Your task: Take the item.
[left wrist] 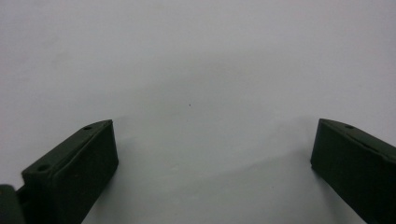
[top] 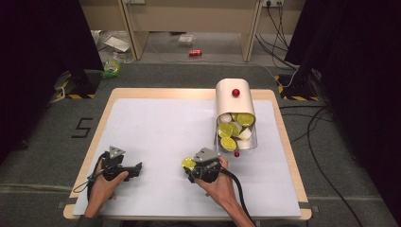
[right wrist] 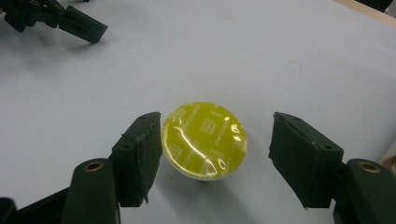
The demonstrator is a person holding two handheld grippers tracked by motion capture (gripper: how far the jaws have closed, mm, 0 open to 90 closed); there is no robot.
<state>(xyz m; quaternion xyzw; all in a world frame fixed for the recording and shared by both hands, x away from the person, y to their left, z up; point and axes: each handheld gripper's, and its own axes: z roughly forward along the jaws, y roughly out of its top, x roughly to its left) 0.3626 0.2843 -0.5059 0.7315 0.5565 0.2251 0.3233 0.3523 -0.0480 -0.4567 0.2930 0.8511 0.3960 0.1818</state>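
1. Your right gripper [right wrist: 215, 149] stands with its jaws spread apart around a small capsule with a yellow foil lid [right wrist: 204, 140]. In the right gripper view the left jaw is just beside the lid's edge, maybe touching it, and the right jaw is clearly apart from it, so nothing is grasped.
2. The capsule with a yellow foil lid sits on the white table sheet [top: 156, 127], lid up. In the high view you see it only as a yellow edge [top: 188, 163] at the left side of your right gripper [top: 198, 171], near the front middle of the sheet. The printed, shiny foil is readable only in the right gripper view.
3. Your left gripper [left wrist: 212, 154] is released: its two jaws stand far apart, with bare sheet between them. The high view shows this gripper [top: 135, 169] low at the front left of the sheet, in your left hand [top: 101, 187], pointing to the right.
4. The high view alone shows the cream canister [top: 234, 101] lying on its side at the back right, with a red knob on it. More yellow-lidded and white capsules [top: 234, 130] fill its clear open end, well apart from both grippers.
5. The right gripper view shows the left gripper's jaw tips far off at its top left corner.
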